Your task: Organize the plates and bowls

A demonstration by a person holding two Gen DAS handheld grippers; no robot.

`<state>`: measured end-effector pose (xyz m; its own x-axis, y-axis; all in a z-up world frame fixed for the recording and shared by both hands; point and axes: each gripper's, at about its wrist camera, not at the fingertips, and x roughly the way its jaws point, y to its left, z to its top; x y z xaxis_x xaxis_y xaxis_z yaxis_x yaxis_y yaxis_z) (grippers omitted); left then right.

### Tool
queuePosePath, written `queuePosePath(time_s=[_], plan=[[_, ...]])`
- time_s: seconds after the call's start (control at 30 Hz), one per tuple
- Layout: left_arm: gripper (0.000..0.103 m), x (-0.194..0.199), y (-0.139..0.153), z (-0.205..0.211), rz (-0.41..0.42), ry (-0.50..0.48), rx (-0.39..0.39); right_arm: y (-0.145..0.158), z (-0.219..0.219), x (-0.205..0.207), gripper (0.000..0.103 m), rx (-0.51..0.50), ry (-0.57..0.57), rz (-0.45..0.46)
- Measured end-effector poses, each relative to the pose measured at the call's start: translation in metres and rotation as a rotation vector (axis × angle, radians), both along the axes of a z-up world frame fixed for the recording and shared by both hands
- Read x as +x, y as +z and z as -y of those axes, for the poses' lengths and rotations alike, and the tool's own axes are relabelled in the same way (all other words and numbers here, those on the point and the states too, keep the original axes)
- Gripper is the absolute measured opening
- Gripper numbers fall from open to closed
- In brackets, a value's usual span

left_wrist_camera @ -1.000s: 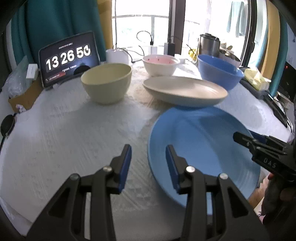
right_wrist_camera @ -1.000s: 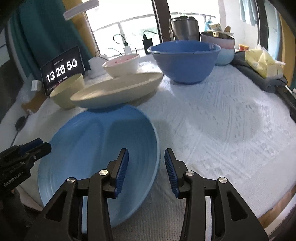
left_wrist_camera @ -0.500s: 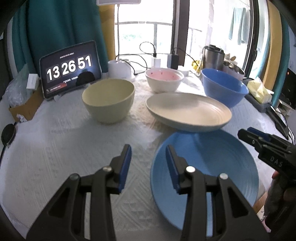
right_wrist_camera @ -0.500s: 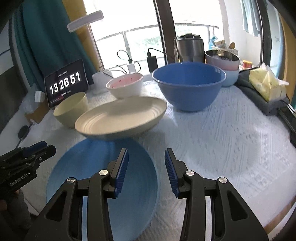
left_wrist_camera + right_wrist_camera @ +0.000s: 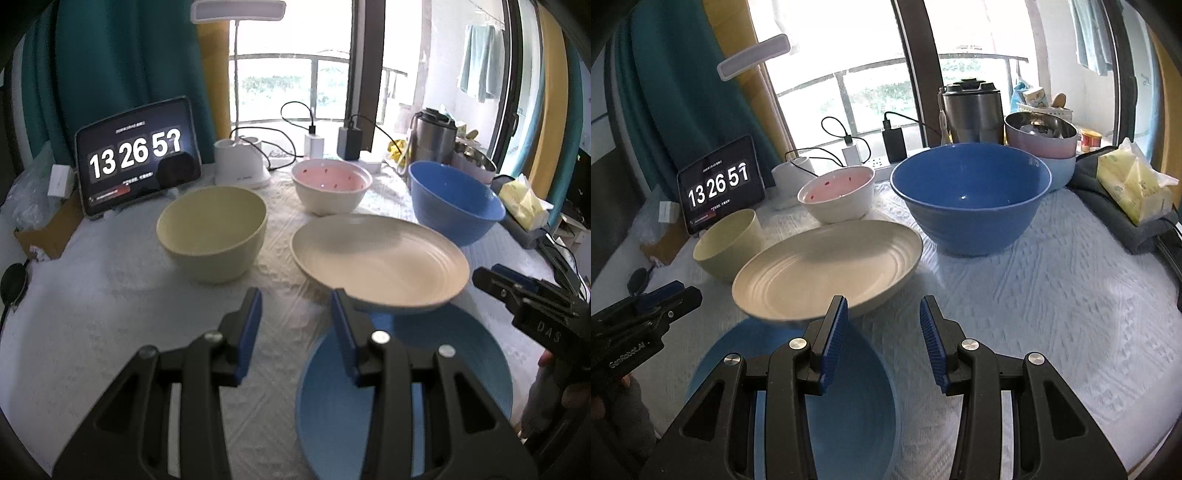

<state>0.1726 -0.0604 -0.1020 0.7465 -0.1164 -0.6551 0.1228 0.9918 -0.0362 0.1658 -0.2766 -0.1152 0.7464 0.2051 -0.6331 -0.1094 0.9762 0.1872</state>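
Note:
A blue plate [image 5: 436,373] [image 5: 849,402] lies at the table's near edge between my two grippers. A cream plate [image 5: 376,254] [image 5: 827,269] lies just behind it, its near rim over the blue plate's far rim. Behind stand a yellow bowl [image 5: 212,230] [image 5: 727,243], a pink-lined white bowl [image 5: 330,184] [image 5: 836,197] and a large blue bowl [image 5: 454,199] [image 5: 971,195]. My left gripper [image 5: 295,325] is open and empty, above the blue plate's left rim. My right gripper [image 5: 882,332] is open and empty, above its right rim.
A tablet clock [image 5: 136,155], a white lamp base [image 5: 240,166], chargers with cables [image 5: 314,144], a steel jug [image 5: 973,110], stacked metal bowls [image 5: 1039,136] and a tissue pack [image 5: 1134,184] on a grey cloth line the back and right. A white textured cloth [image 5: 1052,295] covers the table.
Both grippers have pulled back and risen from the blue plate; it now sits lower and smaller in both views. Both stay open.

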Motion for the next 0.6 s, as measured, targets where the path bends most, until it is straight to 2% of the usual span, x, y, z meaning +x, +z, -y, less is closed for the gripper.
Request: queuePosePath(time_s=[0.6], plan=[[0.041, 0.041, -0.011, 0.012, -0.041, 0.003, 0.003, -0.010, 0.014, 0.033, 0.043, 0.046, 0.002, -0.041]])
